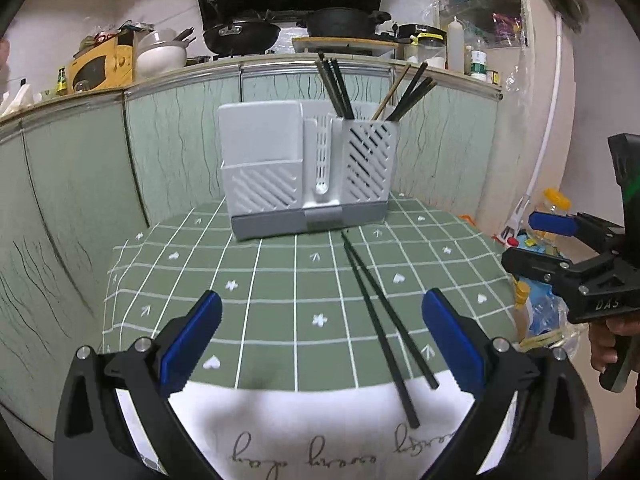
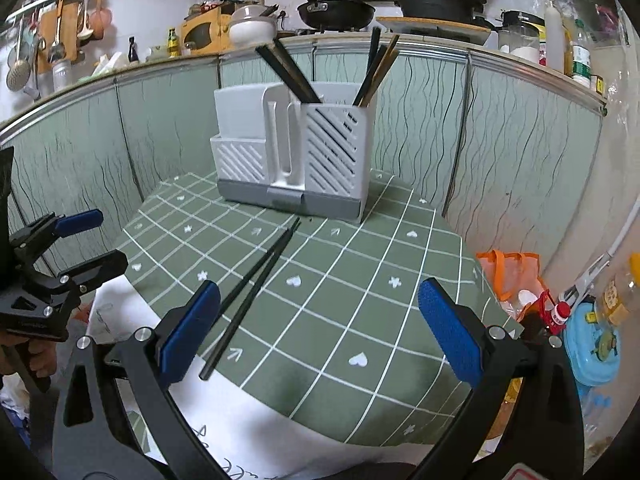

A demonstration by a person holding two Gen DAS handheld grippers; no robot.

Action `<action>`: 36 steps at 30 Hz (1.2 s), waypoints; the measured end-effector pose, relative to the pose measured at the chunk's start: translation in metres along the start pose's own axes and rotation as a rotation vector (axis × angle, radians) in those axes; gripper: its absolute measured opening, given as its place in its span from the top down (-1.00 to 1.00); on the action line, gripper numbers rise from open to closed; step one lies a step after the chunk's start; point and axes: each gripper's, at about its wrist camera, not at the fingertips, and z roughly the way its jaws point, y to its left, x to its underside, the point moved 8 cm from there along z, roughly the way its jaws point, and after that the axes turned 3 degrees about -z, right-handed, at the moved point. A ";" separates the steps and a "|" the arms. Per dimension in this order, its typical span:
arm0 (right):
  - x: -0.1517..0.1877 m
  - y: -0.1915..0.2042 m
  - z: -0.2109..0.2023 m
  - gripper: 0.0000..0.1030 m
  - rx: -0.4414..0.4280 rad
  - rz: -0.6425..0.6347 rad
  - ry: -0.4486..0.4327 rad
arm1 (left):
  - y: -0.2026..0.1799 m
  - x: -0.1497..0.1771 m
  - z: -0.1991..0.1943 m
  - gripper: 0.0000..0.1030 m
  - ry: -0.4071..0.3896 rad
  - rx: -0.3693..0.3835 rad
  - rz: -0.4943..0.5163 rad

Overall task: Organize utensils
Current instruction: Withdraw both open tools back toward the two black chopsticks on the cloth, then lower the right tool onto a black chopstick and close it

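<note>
So both grippers are just hanging above the near edge of the tabletop (image 1: pixel 280 280) with nothing in them. The left gripper (image 1: pixel 322 344) has its jaws spread wide, and the right gripper (image 2: pixel 320 332) is splayed the same way, empty.

The thing to deal with is the pair of black chopsticks (image 1: pixel 380 324) lying loose on the green checked cloth (image 2: pixel 360 280), tips pointing toward the white utensil holder (image 1: pixel 308 176) at the far side. Their thick ends run onto the white towel (image 1: pixel 320 420) at the near edge. They sit off to the right in the left view and beside the left finger in the right view, so they lie between the two grippers, and my guess is either one could go for them.

The holder's slotted right compartment already has a bunch of dark and wooden chopsticks (image 2: pixel 376 68) standing tilted in it, so that's presumably where the loose pair belongs. Its left section looks empty from here.

Room-wise it's a cramped kitchen: green patterned cabinet fronts (image 1: pixel 180 128) right behind, a counter above with a wok (image 1: pixel 240 34), a pot and bottles.
</note>
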 end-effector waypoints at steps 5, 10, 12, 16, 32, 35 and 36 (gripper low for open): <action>0.014 0.008 0.007 -0.85 0.006 -0.014 0.011 | 0.008 0.014 0.001 -0.91 0.009 -0.019 -0.011; 0.029 0.018 0.017 -0.85 0.010 -0.030 0.031 | 0.020 0.027 0.002 -0.91 0.023 -0.057 -0.026; 0.034 0.021 0.020 -0.85 0.007 -0.029 0.037 | 0.025 0.032 0.002 -0.91 0.029 -0.074 -0.027; 0.044 0.030 0.028 -0.83 -0.001 -0.024 0.054 | 0.036 0.042 0.000 -0.91 0.037 -0.091 -0.038; 0.063 0.066 0.066 -0.24 -0.024 -0.018 0.132 | 0.065 0.059 -0.009 -0.91 0.058 -0.121 -0.081; 0.063 0.068 0.075 -0.05 -0.008 -0.012 0.143 | 0.067 0.062 -0.010 -0.91 0.063 -0.124 -0.081; 0.063 0.068 0.077 -0.02 -0.001 -0.006 0.146 | 0.068 0.063 -0.010 -0.91 0.066 -0.125 -0.081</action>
